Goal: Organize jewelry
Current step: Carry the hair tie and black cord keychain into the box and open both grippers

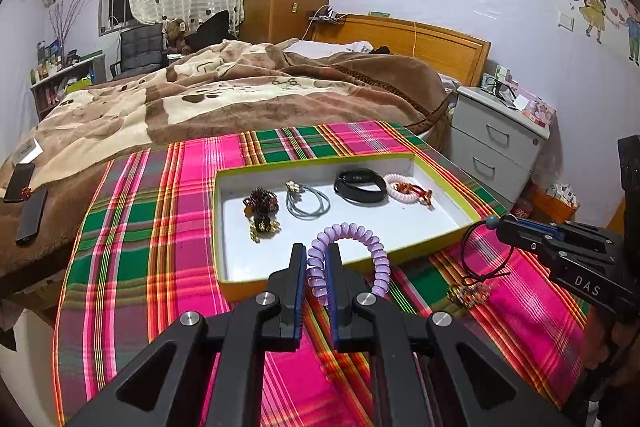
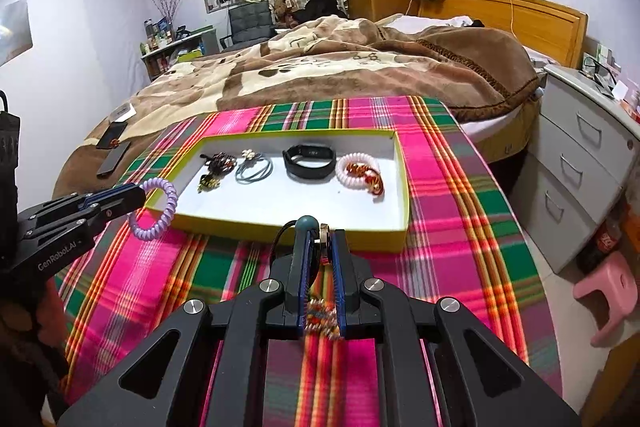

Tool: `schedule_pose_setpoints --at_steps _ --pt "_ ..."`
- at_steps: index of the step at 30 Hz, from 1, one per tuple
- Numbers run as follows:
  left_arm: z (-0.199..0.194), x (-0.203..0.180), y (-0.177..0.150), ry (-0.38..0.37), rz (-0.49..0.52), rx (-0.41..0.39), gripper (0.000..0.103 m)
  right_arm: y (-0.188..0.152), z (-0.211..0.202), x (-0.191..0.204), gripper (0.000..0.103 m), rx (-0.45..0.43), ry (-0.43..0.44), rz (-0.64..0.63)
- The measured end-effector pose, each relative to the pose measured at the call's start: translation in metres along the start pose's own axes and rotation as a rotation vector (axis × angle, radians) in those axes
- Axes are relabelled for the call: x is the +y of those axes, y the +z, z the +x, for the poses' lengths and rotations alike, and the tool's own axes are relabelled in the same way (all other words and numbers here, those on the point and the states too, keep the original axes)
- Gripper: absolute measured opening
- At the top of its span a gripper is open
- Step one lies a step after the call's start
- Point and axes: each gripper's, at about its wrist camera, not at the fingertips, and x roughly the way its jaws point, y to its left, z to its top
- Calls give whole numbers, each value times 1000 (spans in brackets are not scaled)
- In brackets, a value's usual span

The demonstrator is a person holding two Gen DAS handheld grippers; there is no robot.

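fingers of my left gripper [image 1: 317, 259] clamp a purple coil hair tie [image 1: 360, 247], lifted over the near edge of the tray [image 1: 320, 277]. my right gripper [image 2: 320, 239] is closed on a black cord bracelet [image 1: 476, 247] with a teal bead, its charm dangling above the plaid cloth [image 1: 160, 227]. inside the tray lie a black wristband [image 1: 360, 181], a grey hair tie [image 1: 308, 202] and a pink coil tie [image 1: 402, 187].

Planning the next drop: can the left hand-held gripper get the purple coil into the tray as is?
Probably yes. The left hand-held gripper is shut on the purple coil just at the tray's near rim, with bare white floor right behind the rim. The right hand-held gripper is off to the side.
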Motion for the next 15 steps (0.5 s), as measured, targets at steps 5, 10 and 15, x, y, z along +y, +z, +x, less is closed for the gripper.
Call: schedule_pose_setpoints --at_steps 5,10,15 --pt "14 8 10 10 -5 2 9 12 14 -6 11 2 -4 0" --pt "32 12 17 21 2 15 9 22 29 -11 11 6 -8 -2" --pt "52 16 23 32 7 32 9 34 46 -16 11 13 -15 -1"
